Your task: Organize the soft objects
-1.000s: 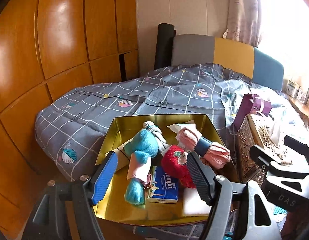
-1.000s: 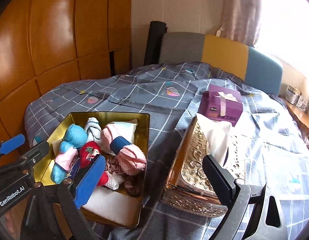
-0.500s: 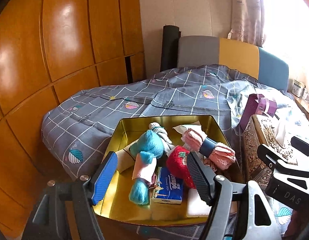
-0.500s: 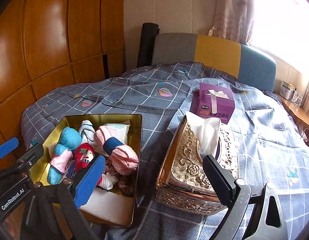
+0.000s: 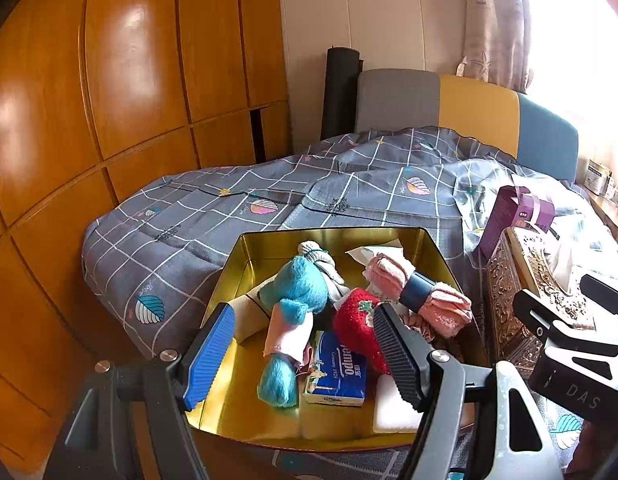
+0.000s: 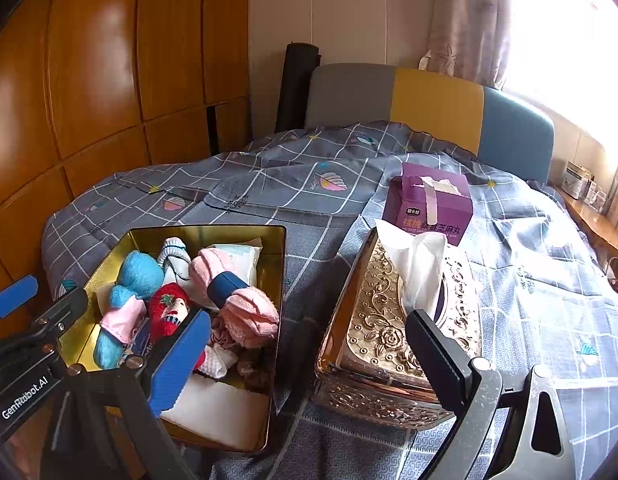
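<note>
A: From the left wrist view, where do things stand?

B: The left hand-held gripper hangs released, jaws wide and empty, over the near end of the gold tin on the bed. The soft things are piled inside it: a blue yarn doll, a red knitted toy, a pink rolled cloth with a dark band, and a tissue pack lying flat.

A: What could go wrong?

B: The pile is tight. I judge that closing on the doll could catch the tissue pack or the red toy as well, and a soft limp body may sag or slip out. The doll's long axis runs from near to far, its rounder end toward the far wall of the tin.

A: And the right wrist view?

B: The right hand-held gripper is also released and empty, spread between the tin and the ornate tissue box. The pink roll lies diagonally, one end toward the far left, the other toward the tin's right wall. A purple carton stands just behind the tissue box. A careless reach, I think, could snag the raised tissue or nudge the tin's rim.
</note>
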A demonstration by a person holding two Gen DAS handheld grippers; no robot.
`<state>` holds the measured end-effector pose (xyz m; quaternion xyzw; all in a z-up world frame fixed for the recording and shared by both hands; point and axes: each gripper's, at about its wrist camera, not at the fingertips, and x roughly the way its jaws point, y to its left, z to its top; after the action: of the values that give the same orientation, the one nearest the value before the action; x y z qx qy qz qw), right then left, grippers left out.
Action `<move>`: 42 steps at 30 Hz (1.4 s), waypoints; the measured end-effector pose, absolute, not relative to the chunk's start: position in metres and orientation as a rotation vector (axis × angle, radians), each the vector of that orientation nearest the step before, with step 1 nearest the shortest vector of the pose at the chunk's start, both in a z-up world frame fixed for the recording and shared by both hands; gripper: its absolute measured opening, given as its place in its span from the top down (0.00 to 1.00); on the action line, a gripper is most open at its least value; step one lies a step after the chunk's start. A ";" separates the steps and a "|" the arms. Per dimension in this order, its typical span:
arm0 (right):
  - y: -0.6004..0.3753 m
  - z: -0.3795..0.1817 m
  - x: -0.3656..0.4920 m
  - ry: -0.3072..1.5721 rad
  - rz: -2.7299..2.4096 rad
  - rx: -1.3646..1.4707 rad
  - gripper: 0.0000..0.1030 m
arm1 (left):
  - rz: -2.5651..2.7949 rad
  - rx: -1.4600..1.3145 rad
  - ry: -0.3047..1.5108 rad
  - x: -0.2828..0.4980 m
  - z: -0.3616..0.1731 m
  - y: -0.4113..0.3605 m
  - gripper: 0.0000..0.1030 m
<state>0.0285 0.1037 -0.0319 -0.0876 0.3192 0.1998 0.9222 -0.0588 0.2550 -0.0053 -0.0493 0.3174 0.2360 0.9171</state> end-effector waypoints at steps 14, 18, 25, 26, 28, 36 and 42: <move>0.105 -0.034 0.029 0.661 0.411 -0.183 0.04 | 0.486 -0.104 0.661 -0.058 -0.007 0.254 0.29; 0.105 -0.034 0.030 0.662 0.411 -0.183 0.04 | 0.486 -0.105 0.664 -0.058 -0.007 0.254 0.29; 0.105 -0.036 0.030 0.665 0.409 -0.184 0.04 | 0.490 -0.104 0.661 -0.058 -0.007 0.254 0.29; 0.105 -0.036 0.029 0.665 0.409 -0.183 0.04 | 0.495 -0.102 0.658 -0.059 -0.007 0.254 0.29; 0.105 -0.036 0.030 0.666 0.409 -0.186 0.04 | 0.501 -0.098 0.654 -0.060 -0.007 0.254 0.29; 0.105 -0.036 0.029 0.669 0.411 -0.189 0.04 | 0.506 -0.090 0.650 -0.061 -0.006 0.254 0.29; 0.106 -0.036 0.029 0.670 0.411 -0.189 0.04 | 0.491 -0.101 0.640 -0.062 -0.005 0.254 0.29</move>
<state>0.0289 0.1057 -0.0363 -0.0919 0.3259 0.1998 0.9195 -0.0622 0.2537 -0.0045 -0.0492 0.3113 0.2389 0.9185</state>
